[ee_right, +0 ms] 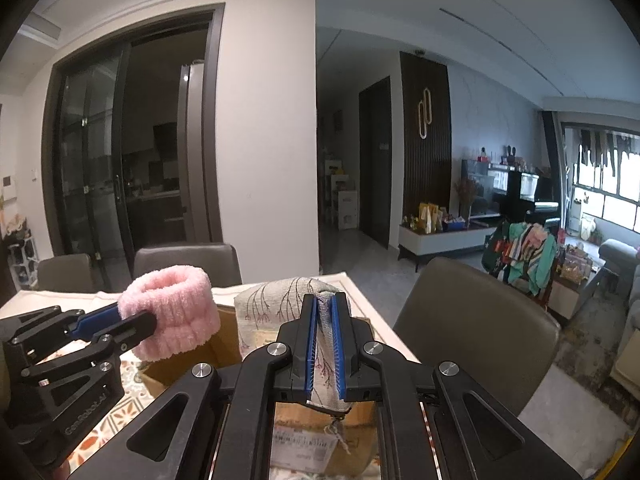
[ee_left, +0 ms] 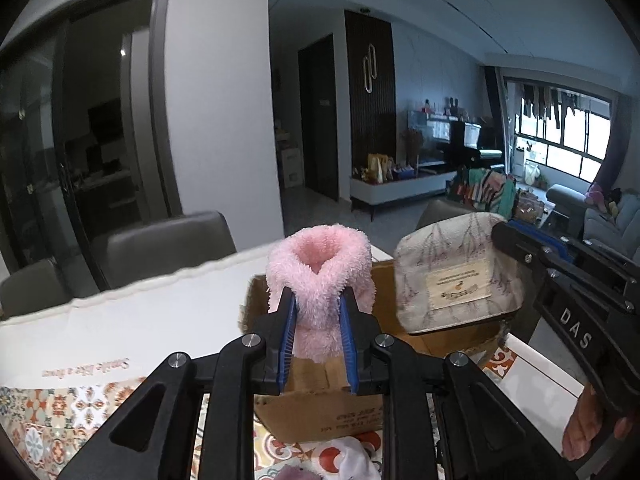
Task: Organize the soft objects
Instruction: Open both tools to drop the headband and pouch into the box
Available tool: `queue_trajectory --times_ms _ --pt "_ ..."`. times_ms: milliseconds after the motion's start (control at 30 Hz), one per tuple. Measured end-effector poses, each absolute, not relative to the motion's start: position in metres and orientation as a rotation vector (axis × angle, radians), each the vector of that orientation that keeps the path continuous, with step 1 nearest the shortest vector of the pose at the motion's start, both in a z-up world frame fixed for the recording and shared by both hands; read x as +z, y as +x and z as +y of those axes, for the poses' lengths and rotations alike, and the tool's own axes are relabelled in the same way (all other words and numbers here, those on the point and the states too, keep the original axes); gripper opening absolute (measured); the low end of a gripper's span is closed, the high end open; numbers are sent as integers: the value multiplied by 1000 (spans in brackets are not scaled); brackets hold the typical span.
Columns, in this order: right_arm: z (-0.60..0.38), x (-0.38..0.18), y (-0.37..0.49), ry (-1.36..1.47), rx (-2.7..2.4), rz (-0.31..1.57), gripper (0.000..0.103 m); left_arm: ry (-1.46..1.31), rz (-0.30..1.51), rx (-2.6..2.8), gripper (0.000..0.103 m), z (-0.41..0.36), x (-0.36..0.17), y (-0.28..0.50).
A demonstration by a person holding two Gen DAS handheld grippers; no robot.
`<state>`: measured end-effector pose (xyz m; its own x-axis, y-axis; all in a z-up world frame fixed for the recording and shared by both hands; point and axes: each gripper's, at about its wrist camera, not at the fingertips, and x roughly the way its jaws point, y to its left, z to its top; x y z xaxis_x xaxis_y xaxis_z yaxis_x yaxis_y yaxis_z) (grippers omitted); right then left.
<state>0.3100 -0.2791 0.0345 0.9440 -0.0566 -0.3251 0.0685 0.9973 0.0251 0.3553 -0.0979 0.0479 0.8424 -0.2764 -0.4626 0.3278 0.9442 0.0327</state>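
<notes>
Left gripper (ee_left: 318, 308) is clamped on the pink fluffy band (ee_left: 320, 276), jaws a little apart around the squashed plush; right gripper (ee_right: 324, 316) is nearly closed on a thin edge of the grey floral pad (ee_right: 280, 300). Both hang above the cardboard box (ee_left: 316, 412), right below the fingertips. Risks: pad slips from the edge pinch; items collide, being side by side; band lands on the box rim and tips out.

Both wrist views close above cardboard box (ee_left: 320, 408)
</notes>
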Motion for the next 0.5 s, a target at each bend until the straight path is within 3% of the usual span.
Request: queue_trajectory --times_ms 400,500 --pt "-286 -12 362 46 -24 511 9 119 633 -345 25 -110 3 395" --pt "-286 -24 369 38 -15 551 10 134 629 -335 39 -111 -1 392"
